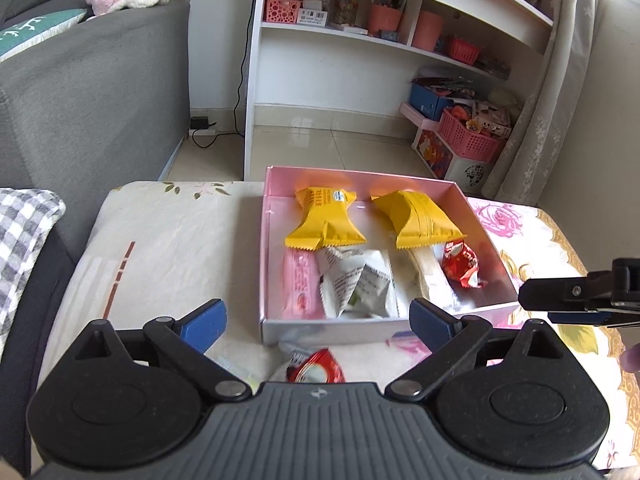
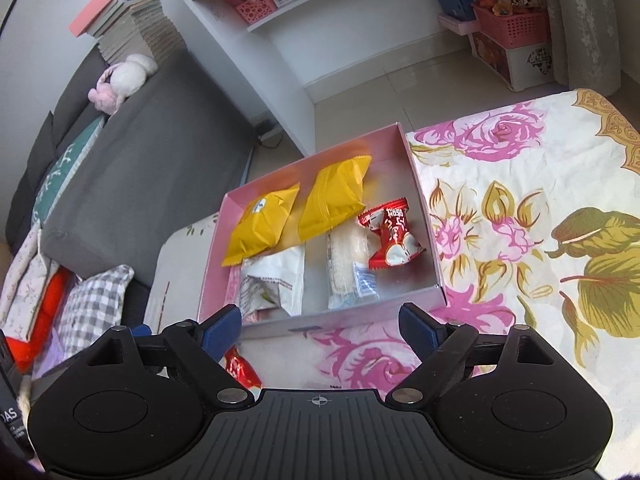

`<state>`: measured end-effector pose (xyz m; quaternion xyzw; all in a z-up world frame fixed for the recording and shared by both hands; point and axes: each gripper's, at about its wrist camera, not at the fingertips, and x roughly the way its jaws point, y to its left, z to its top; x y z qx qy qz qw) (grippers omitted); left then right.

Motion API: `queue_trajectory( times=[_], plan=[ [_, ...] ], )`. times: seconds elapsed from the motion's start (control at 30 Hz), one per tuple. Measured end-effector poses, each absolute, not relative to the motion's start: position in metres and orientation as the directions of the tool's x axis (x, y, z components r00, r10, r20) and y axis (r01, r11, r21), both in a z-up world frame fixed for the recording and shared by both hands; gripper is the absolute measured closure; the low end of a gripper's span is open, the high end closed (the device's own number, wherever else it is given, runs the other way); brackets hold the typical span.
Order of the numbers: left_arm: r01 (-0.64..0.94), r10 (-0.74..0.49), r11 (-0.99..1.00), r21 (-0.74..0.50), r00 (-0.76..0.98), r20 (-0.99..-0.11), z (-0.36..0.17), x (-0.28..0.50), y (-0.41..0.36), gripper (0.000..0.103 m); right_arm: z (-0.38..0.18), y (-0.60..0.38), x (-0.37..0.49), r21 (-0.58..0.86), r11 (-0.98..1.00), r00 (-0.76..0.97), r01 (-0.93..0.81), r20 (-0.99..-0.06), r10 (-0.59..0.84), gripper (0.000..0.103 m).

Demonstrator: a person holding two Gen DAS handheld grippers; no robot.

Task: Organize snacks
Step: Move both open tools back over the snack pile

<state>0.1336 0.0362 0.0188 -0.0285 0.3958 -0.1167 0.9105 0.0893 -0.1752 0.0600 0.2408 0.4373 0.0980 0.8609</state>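
A pink box (image 1: 267,256) (image 2: 420,184) stands on the flowered table cloth. It holds two yellow snack packs (image 1: 326,222) (image 2: 260,228), a pink bar (image 1: 300,284), a white pack (image 1: 356,284) (image 2: 276,280), a clear wafer pack (image 2: 348,264) and a red candy (image 1: 460,264) (image 2: 390,232). Another red snack (image 1: 316,368) (image 2: 240,368) lies on the cloth in front of the box, just ahead of my left gripper (image 1: 316,320), which is open and empty. My right gripper (image 2: 320,328) is open and empty before the box's near wall; it also shows in the left wrist view (image 1: 580,296).
A grey sofa (image 1: 92,100) with cushions stands to the left. A white shelf unit (image 1: 360,40) with pink baskets stands behind the table. A curtain (image 1: 560,80) hangs at the right. The flowered cloth (image 2: 520,220) spreads to the right of the box.
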Motion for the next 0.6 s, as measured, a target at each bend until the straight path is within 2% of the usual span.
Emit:
queue_trajectory(
  times=[0.07,0.4,0.6],
  plan=[
    [0.194,-0.238,0.970,-0.145,0.660,-0.713,0.019,0.127,0.040,0.003,0.060,-0.172,0.079,0.487,0.873,0.599,0.021,-0.705,0.379,0.008],
    [0.272,-0.271,0.956,-0.113,0.664,-0.697,0.002,0.087,0.053,0.001,0.048,-0.157,0.035,0.409,0.909,0.615,-0.081,-0.698,0.368,0.007],
    [0.375,-0.322,0.924,-0.076,0.652,-0.686,-0.008,0.069,0.056,0.001,0.037,-0.143,0.007,0.274,0.932,0.632,-0.237,-0.685,0.362,0.006]
  ],
)
